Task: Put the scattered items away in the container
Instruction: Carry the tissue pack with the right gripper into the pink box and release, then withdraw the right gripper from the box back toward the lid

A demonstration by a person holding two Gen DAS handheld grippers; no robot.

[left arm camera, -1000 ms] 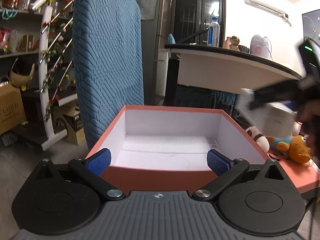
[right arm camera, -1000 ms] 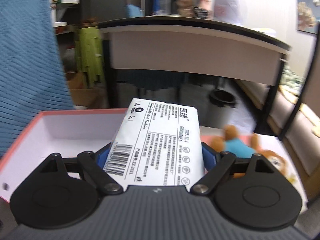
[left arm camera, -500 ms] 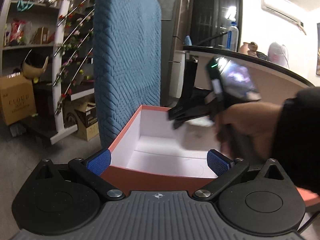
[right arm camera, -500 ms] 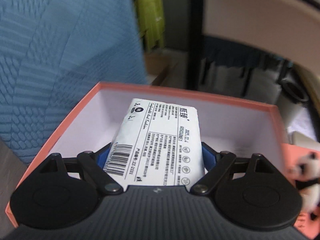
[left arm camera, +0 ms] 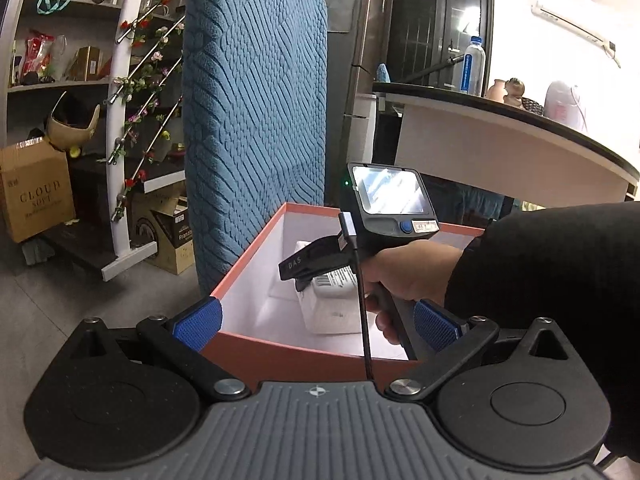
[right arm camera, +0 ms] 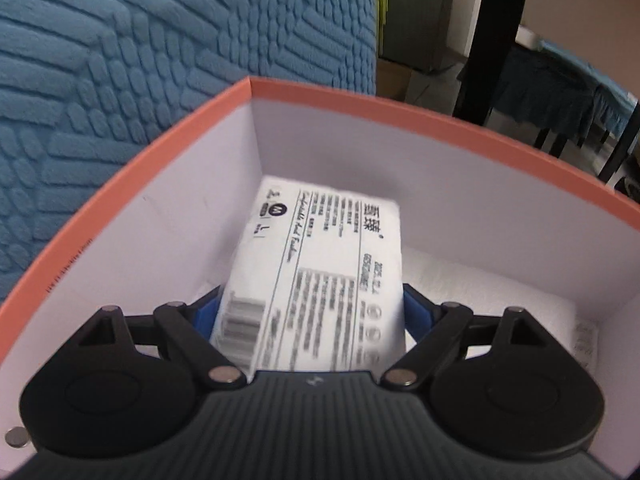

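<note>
The right tool (right arm camera: 310,312) grips 1 white packet (right arm camera: 320,276) low inside the orange box (right arm camera: 440,128), unreleased; the left tool (left arm camera: 316,320) waits wide, empty.

Print on white packet (right arm camera: 320,280) blurred, unreadable. Packet's near end hidden behind right gripper (right arm camera: 312,316) body; blue pads mostly covered. From the left wrist, hand (left arm camera: 408,272) and sleeve (left arm camera: 552,280) hide box (left arm camera: 288,348) right wall and far corner.
</note>
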